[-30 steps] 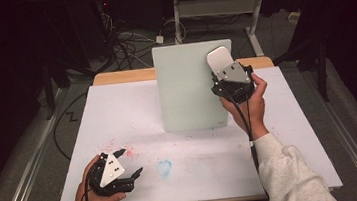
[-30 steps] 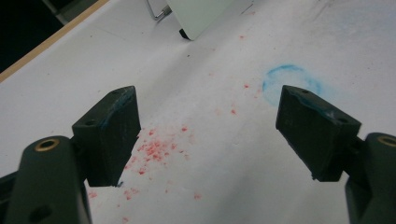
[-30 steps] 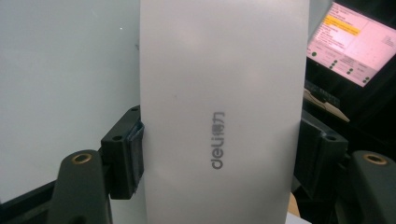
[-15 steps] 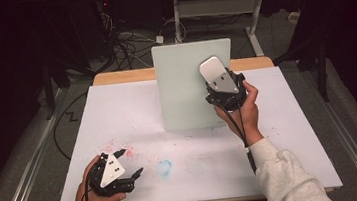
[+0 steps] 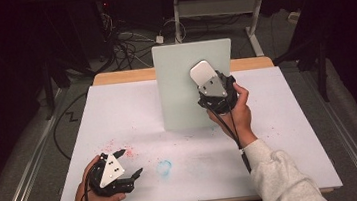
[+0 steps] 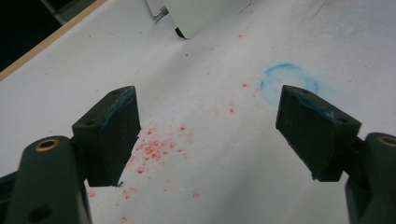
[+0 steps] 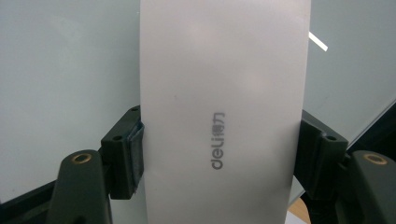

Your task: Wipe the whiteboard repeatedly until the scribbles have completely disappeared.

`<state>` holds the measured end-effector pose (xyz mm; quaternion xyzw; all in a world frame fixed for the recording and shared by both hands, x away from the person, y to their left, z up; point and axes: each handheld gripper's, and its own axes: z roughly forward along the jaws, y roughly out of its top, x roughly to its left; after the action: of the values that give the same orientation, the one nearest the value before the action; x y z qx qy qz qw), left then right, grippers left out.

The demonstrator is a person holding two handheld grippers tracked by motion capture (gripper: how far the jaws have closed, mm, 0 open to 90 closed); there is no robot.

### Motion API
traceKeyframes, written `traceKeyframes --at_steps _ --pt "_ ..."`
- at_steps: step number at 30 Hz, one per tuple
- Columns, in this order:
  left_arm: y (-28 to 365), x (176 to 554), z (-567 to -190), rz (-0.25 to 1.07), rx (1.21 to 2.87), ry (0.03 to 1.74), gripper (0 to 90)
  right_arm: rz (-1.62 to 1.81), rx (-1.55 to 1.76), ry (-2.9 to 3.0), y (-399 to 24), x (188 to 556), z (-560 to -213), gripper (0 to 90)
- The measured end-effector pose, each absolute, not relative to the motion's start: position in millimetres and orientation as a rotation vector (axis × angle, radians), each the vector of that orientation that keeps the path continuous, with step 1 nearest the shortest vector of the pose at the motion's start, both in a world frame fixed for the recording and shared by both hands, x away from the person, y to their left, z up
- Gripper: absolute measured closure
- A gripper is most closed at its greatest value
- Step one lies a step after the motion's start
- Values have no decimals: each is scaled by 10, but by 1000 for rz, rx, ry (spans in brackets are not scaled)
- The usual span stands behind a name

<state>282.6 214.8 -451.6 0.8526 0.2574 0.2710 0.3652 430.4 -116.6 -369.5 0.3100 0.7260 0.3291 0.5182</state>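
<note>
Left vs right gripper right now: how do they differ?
The left gripper has its jaws wide open with nothing between them; the right gripper is shut on the white eraser. The left sits low over the table; the right is raised at the upright board. Both have black jaws.

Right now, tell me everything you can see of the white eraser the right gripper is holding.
The white eraser is a smooth, matte, plastic-looking block with rounded corners and a long flat face printed "deli" in grey beside small characters. The right gripper is shut on it, its black jaws pressing the two long edges near the lower end, so most of it sticks out beyond them. In the high view it is raised off the table in front of the upright pale green board; whether it touches the board cannot be told.
</note>
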Motion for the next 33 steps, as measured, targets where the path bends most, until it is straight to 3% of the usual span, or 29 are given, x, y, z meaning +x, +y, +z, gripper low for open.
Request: traceKeyframes --at_steps 10,33 --pt "2142 2823 -4515 699 2193 660 210 825 863 1674 -1522 4331 -3603 309" --pt "2120 2825 -4528 699 2204 658 210 710 764 1806 -1351 4125 -4373 308"
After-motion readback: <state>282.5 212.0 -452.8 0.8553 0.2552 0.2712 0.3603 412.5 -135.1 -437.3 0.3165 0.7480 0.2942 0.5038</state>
